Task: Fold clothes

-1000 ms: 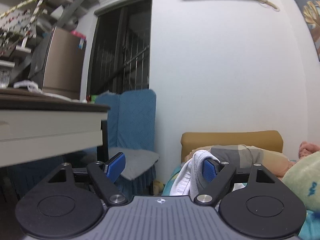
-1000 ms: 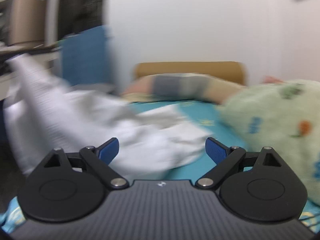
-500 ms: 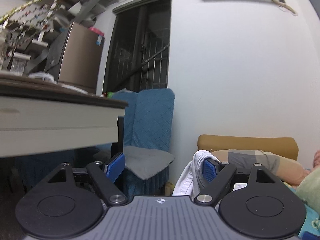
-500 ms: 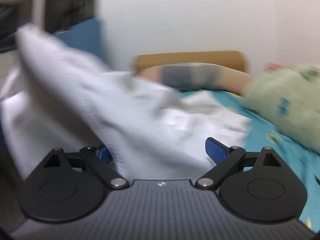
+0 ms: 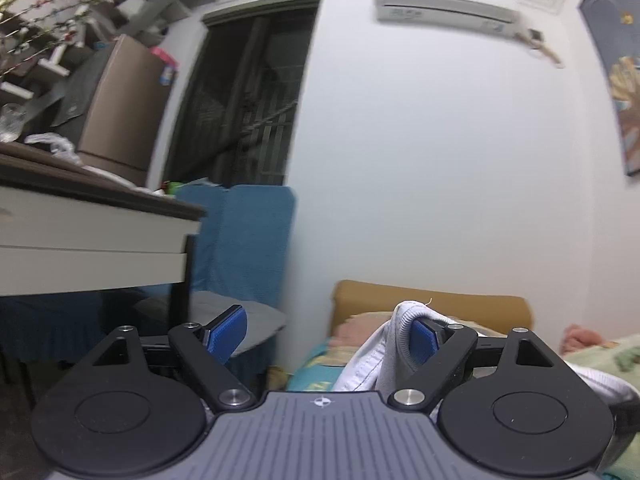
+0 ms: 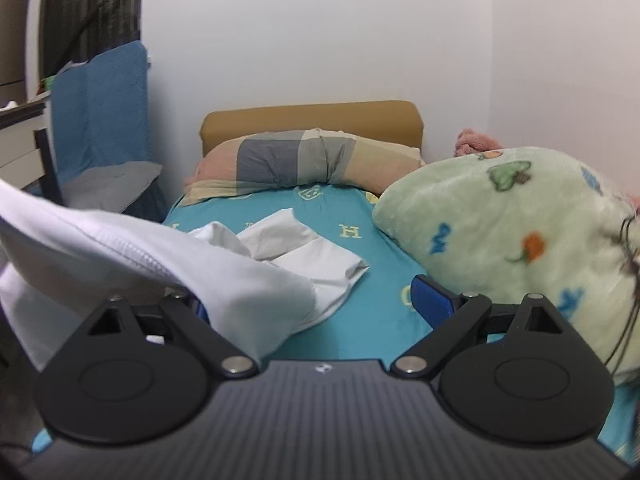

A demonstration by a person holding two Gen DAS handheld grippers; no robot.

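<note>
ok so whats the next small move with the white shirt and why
Probably close the left tool on the white shirt: both tools are open, and the cloth only hangs draped over a finger of each, partly off the bed.

— What do we record as the supporting surface?

— We note a bed (image 6: 360, 308) with a teal printed sheet and a tan headboard (image 6: 312, 118) against the wall.

— And directly on it?

— We find a patchwork pillow (image 6: 304, 164) at the head, touching the headboard. A green blanket (image 6: 512, 240) is heaped along the right side. A white garment (image 6: 304, 256) lies crumpled mid-sheet, its near part lifted off the bed. A pink cloth (image 6: 476, 142) shows behind the blanket; we cannot tell what it rests on.
</note>
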